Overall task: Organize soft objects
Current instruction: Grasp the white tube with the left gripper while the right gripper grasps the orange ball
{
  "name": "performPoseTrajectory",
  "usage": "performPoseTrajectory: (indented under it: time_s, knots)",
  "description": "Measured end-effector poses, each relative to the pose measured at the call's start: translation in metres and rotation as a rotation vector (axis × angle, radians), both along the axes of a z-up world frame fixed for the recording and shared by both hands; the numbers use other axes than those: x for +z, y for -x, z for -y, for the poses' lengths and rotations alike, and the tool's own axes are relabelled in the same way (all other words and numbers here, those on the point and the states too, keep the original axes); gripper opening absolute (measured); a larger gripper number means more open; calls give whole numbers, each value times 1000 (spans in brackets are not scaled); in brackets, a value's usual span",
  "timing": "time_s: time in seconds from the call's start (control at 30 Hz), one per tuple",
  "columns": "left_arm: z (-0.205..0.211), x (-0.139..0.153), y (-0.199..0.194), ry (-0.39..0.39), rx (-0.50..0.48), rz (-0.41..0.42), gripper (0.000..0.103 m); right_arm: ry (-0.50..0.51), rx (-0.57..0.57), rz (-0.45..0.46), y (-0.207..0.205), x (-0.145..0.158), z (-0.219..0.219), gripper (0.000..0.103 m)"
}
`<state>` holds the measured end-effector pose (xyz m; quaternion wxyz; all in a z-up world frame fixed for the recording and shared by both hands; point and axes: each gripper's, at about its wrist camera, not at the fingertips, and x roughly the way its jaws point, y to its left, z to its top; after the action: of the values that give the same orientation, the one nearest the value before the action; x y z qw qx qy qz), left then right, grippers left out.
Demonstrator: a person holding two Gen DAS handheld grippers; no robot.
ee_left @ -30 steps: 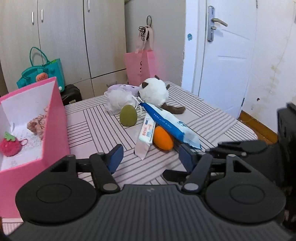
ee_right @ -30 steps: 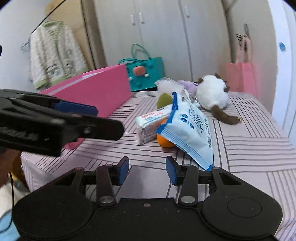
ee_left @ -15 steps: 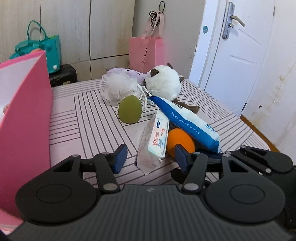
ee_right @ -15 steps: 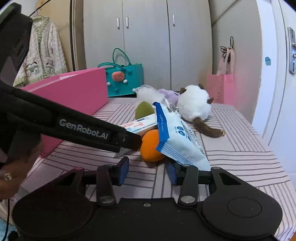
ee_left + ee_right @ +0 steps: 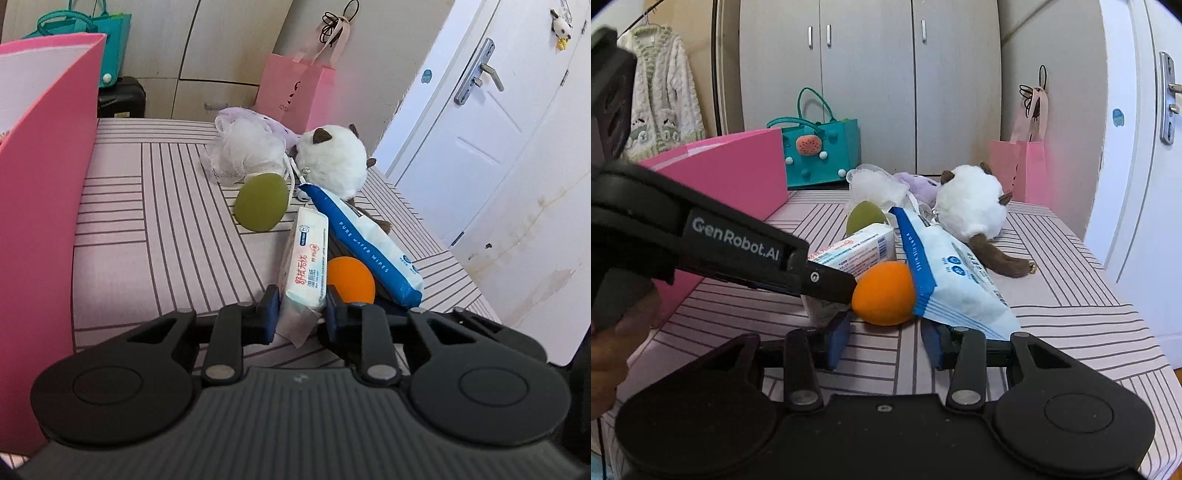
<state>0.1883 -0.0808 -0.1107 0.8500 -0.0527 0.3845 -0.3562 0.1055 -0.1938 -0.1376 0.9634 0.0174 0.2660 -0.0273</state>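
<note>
Views differed in what they disclosed. From the left wrist, the left gripper (image 5: 301, 308) was seen clamped on the near end of the white tissue pack (image 5: 304, 264), both blue pads pressing its sides, its jaws having just been closing. That pack lay on the striped tablecloth (image 5: 147, 236) just beside the orange ball (image 5: 351, 278), with the blue wipes pack (image 5: 364, 243) leaning over the ball. Only this view showed the door (image 5: 476, 147) and its handle (image 5: 474, 74) in full.

From the right wrist, the right gripper (image 5: 884, 339) had its fingers released, nothing pressed between them; its jaws had just been closing slightly. The ball sat just ahead of the gap and a corner of the wipes pack touched the right-hand finger. This view alone showed the left gripper from the side, the hand (image 5: 617, 339) holding it, the hanging robe (image 5: 665, 114) and the teal bag's (image 5: 820, 151) front.

Both views showed the green egg (image 5: 262, 203), white mesh puff (image 5: 243, 151), plush cat (image 5: 332, 162) and pink box (image 5: 44, 221).

Against a second earlier, the left gripper had advanced onto the tissue pack, then empty and wide. The box interior, then visible, was out of sight.
</note>
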Motion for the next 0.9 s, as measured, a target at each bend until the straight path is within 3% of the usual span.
performPoseTrajectory:
  time_s: [0.23, 0.9]
  knots:
    - [3, 1, 9, -26, 17, 49, 19, 28, -2, 30, 4, -1, -3, 29]
    - [-18, 18, 50, -134, 93, 192, 18, -19, 172, -22, 32, 13, -3, 26]
